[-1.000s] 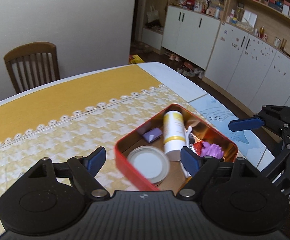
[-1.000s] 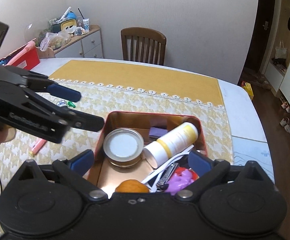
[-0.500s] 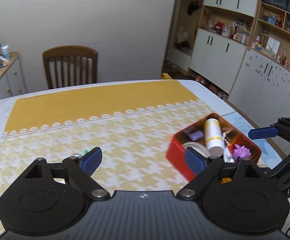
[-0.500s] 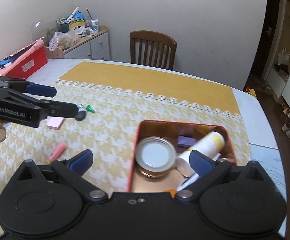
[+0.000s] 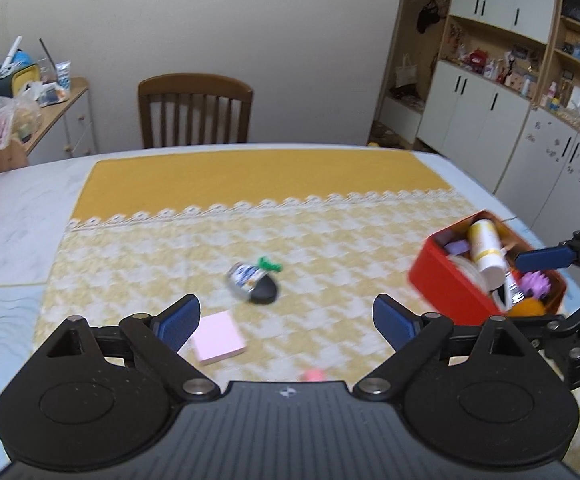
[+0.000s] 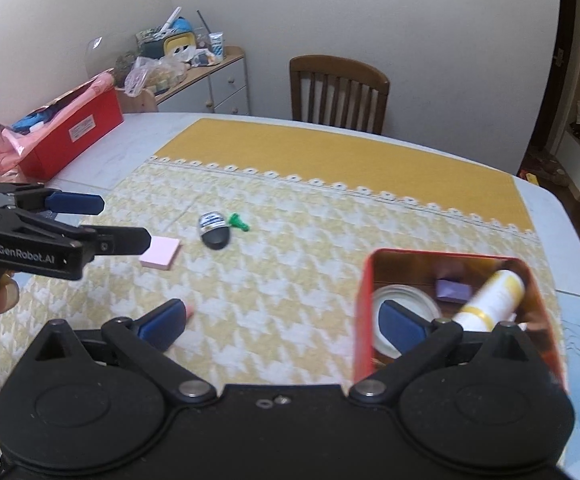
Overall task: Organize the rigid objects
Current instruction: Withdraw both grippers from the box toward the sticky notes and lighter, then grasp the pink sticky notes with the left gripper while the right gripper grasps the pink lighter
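Note:
A red tin (image 5: pixel 446 280) (image 6: pixel 364 308) on the right of the table holds a white-and-yellow bottle (image 5: pixel 486 246) (image 6: pixel 490 298), a white-lidded jar (image 6: pixel 406 300), a purple block (image 6: pixel 452 290) and other small items. On the cloth lie a pink sticky-note pad (image 5: pixel 218 338) (image 6: pixel 160 253), a black-and-silver oval object (image 5: pixel 251 282) (image 6: pixel 214 229), a green piece (image 5: pixel 270 264) (image 6: pixel 237 222) and a pink stick (image 5: pixel 313 375). My left gripper (image 5: pixel 285 320) is open and empty above the pad. My right gripper (image 6: pixel 281 322) is open and empty, left of the tin.
A wooden chair (image 5: pixel 195 110) stands at the far side of the table. A red box with pink cloth (image 6: pixel 65 128) sits at the table's far left. A cluttered sideboard (image 6: pixel 193 68) is behind it. White cupboards (image 5: pixel 490 120) line the right wall.
Both grippers have swung left away from the tin. The loose objects on the cloth have come into view. Both stay open and empty.

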